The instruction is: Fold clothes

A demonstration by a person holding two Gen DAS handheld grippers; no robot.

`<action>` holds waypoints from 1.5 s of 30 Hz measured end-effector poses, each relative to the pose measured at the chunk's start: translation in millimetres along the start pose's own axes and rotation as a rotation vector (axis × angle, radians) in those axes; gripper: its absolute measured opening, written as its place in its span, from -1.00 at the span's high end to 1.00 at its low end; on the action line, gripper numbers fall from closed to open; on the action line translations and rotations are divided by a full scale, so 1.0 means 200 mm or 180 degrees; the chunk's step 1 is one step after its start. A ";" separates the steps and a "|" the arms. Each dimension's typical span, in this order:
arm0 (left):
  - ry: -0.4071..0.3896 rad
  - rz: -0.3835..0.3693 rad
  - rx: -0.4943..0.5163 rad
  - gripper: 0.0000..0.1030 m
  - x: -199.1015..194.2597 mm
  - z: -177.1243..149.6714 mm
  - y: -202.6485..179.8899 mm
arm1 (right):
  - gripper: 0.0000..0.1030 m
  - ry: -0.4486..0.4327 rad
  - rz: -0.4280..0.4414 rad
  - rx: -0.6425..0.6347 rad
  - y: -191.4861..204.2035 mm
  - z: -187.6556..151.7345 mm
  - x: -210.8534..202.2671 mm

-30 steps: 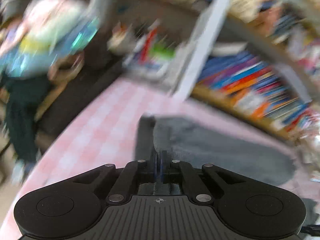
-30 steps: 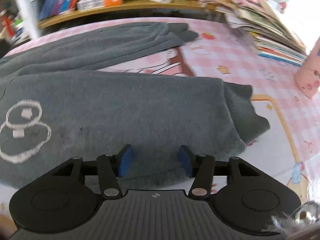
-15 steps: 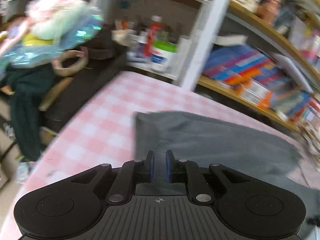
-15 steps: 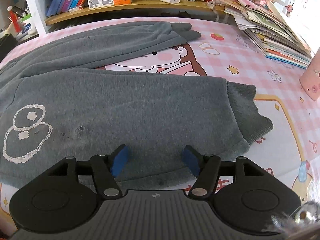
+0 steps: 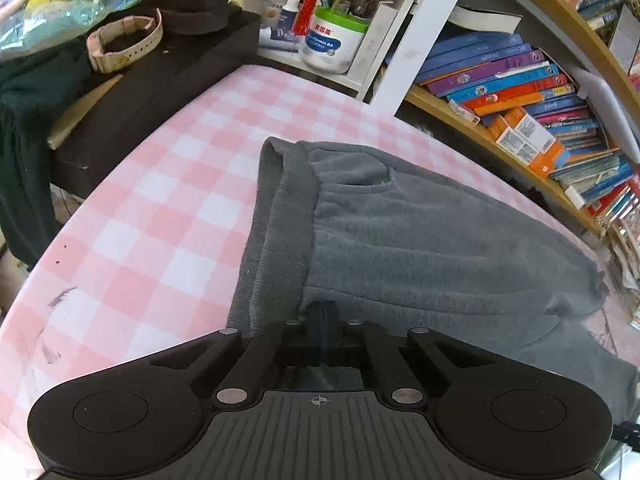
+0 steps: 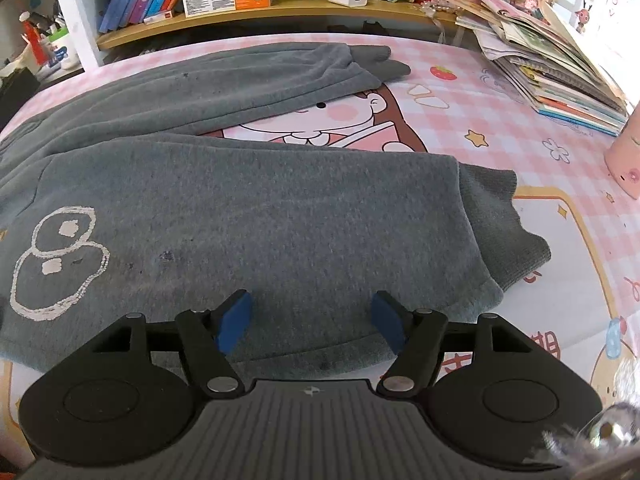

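Holding the grey sweatpants (image 5: 420, 240) at the waistband (image 5: 288, 216), my left gripper (image 5: 322, 314) has its fingers pressed together on the fabric near the band's lower end, at 6 o'clock in the left view. The trousers lie spread on the pink checked tablecloth (image 5: 160, 184), both legs running toward the bookshelf (image 6: 280, 12) side at 12 o'clock. My right gripper (image 6: 310, 322) stands wide apart with nothing between its blue pads (image 6: 234, 318), hovering over the near leg (image 6: 260, 216), whose ribbed cuff (image 6: 504, 232) sits at 3 o'clock. I judge this the start of the fold: one end is pinched, the other not yet taken. Next I would need to close the right gripper on the near leg's edge, then carry both ends together.
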State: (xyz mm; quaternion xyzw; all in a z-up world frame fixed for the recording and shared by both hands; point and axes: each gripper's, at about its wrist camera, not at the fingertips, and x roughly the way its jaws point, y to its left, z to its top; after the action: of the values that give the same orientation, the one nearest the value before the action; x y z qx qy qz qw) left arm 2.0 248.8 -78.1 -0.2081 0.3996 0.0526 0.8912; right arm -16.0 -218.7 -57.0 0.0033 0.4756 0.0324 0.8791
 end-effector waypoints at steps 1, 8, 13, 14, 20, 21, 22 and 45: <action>-0.0011 0.0001 0.0015 0.91 0.00 0.00 0.00 | -0.27 -0.0034 -0.0004 0.0070 -0.02 0.01 -0.01; -0.0034 0.0034 0.0020 0.91 -0.01 0.01 0.01 | -0.09 -0.0173 -0.0184 0.0447 -0.17 0.05 -0.01; -0.0039 0.0046 0.0005 0.91 -0.01 0.00 0.01 | 0.52 -0.0133 -0.0329 0.0418 -0.24 0.04 0.03; -0.0037 0.0048 0.0004 0.91 -0.01 0.00 0.01 | 0.67 -0.0135 -0.0421 0.0471 -0.26 0.04 0.02; -0.0040 0.0044 0.0007 0.91 -0.01 0.00 0.01 | 1.00 -0.0084 -0.0664 0.0577 -0.33 0.03 0.00; -0.0040 0.0046 0.0005 0.91 -0.01 0.01 0.01 | 1.00 -0.0083 -0.0691 0.0476 -0.31 0.02 0.00; -0.0039 0.0050 0.0006 0.91 -0.01 0.01 0.01 | 1.00 -0.0086 -0.0713 0.0437 -0.30 0.02 0.00; -0.0245 -0.0268 0.0806 0.76 -0.24 -0.05 -0.28 | 0.55 -0.0397 0.0056 0.0196 0.08 0.11 -0.19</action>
State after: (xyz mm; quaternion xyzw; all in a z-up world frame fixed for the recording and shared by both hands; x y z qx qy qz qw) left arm -23.9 198.1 -30.2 -0.1084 0.3595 -0.0277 0.9264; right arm -19.8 -205.3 -12.7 0.0365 0.4207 0.0253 0.9061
